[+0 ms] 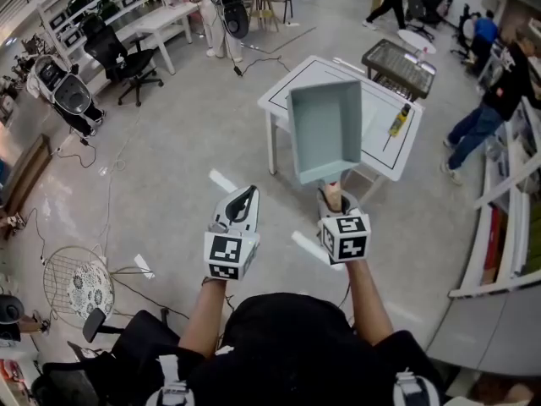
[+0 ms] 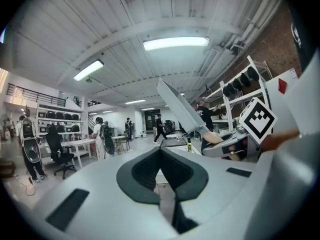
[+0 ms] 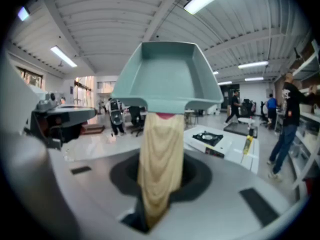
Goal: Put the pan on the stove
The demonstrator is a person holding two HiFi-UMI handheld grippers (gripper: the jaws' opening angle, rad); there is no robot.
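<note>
A square teal pan [image 1: 325, 129] with a pale wooden handle [image 3: 160, 159] hangs in the air in front of me, tilted up. My right gripper [image 1: 332, 200] is shut on that handle. In the right gripper view the pan [image 3: 167, 76] fills the middle, and a black stove [image 3: 206, 137] sits on the white table [image 3: 235, 151] beyond it. The head view has the pan covering the middle of the table [image 1: 397, 155], so the stove is hidden there. My left gripper [image 1: 245, 200] floats beside the right one, jaws together and empty. From the left gripper view the pan [image 2: 180, 106] shows edge-on.
A yellow bottle [image 1: 398, 121] lies on the table's right side. Behind it stands a dark mesh-topped table [image 1: 399, 64]. A person [image 1: 486, 108] stands by the shelving [image 1: 507, 227] on the right. An office chair [image 1: 118, 53] and desks are at the far left.
</note>
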